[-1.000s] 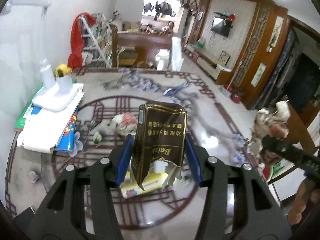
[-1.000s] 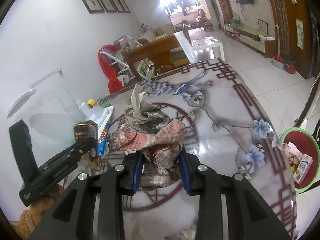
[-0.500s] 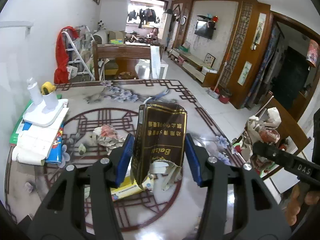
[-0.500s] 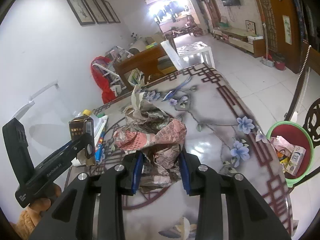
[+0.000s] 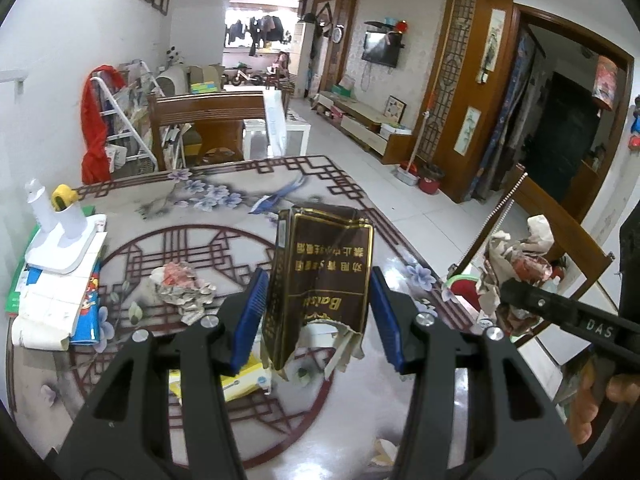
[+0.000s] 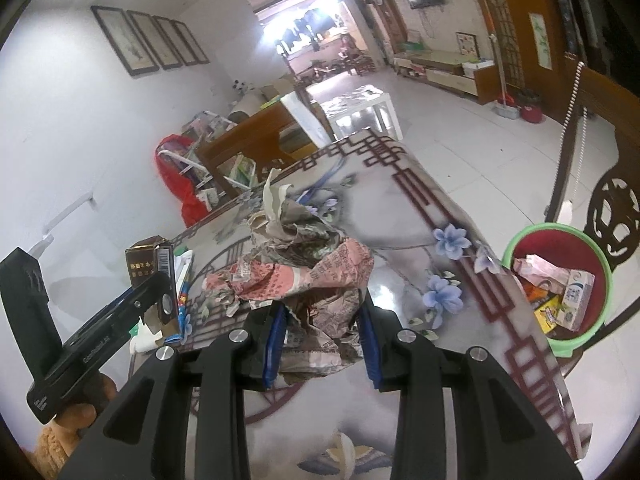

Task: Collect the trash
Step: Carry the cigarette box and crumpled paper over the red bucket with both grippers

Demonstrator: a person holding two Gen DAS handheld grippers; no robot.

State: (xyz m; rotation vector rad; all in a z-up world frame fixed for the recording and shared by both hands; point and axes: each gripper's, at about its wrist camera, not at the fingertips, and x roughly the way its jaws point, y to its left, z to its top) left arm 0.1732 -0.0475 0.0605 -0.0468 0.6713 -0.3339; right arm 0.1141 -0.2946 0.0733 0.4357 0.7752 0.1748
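Note:
My left gripper [image 5: 318,280] is shut on a torn brown carton with gold lettering [image 5: 320,276], which hangs upright above the patterned table [image 5: 208,208]. Seen from the right wrist, the same gripper [image 6: 154,286] and carton [image 6: 144,266] are at the left. My right gripper [image 6: 322,312] is shut on a big crumpled newspaper wad [image 6: 308,264]; from the left wrist this wad [image 5: 516,256] shows at the right. A green-rimmed red bin [image 6: 516,236] holding cartons and wrappers stands on the floor past the table's right edge.
On the table lie a smaller crumpled paper wad [image 5: 180,284] and a yellow-and-white packet [image 5: 236,380] below my left fingers. A white lamp base on stacked papers [image 5: 60,248] fills the left side. A carved wooden chair [image 6: 616,208] stands by the bin.
Both grippers have carried their loads to the right across the table. The bin has come further into the right wrist view, and the table's right edge is nearer. Neither grip has changed.

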